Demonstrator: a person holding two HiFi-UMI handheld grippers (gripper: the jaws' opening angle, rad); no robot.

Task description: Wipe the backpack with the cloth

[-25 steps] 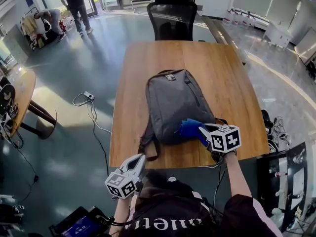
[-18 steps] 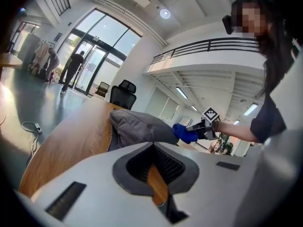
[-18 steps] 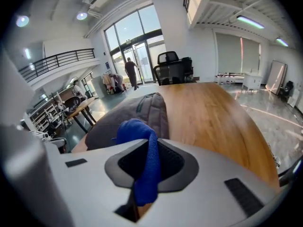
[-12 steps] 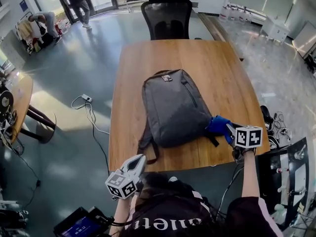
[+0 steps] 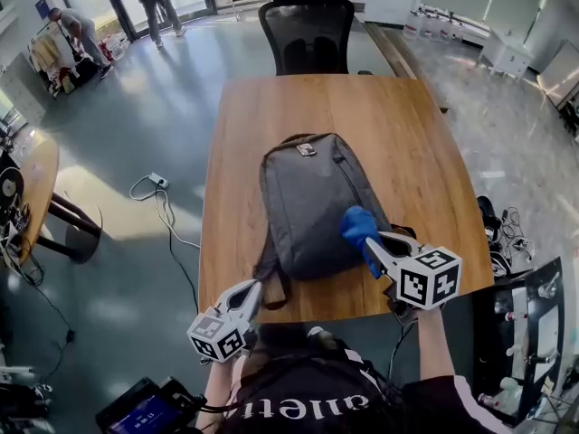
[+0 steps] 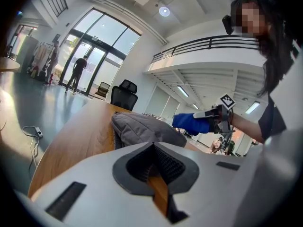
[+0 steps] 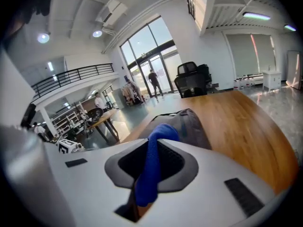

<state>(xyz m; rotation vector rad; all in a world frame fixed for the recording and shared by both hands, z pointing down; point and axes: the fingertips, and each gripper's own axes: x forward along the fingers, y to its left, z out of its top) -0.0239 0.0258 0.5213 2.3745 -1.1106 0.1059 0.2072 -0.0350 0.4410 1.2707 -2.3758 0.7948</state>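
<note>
Cloth [image 5: 358, 226] is pinched in your right gripper's [image 5: 373, 245] jaws, just above the backpack's [image 5: 308, 202] near right side on the counter [image 5: 271, 116]. Press down, then sweep long overlapping strokes. Your left gripper [image 5: 249, 290], jaws together and empty, could steady it.

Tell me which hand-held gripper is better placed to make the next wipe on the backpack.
Right. The right hand-held gripper is shut on the blue cloth, held over the backpack's near right side. The left hand-held gripper is shut, empty, off the table's near edge.
</note>
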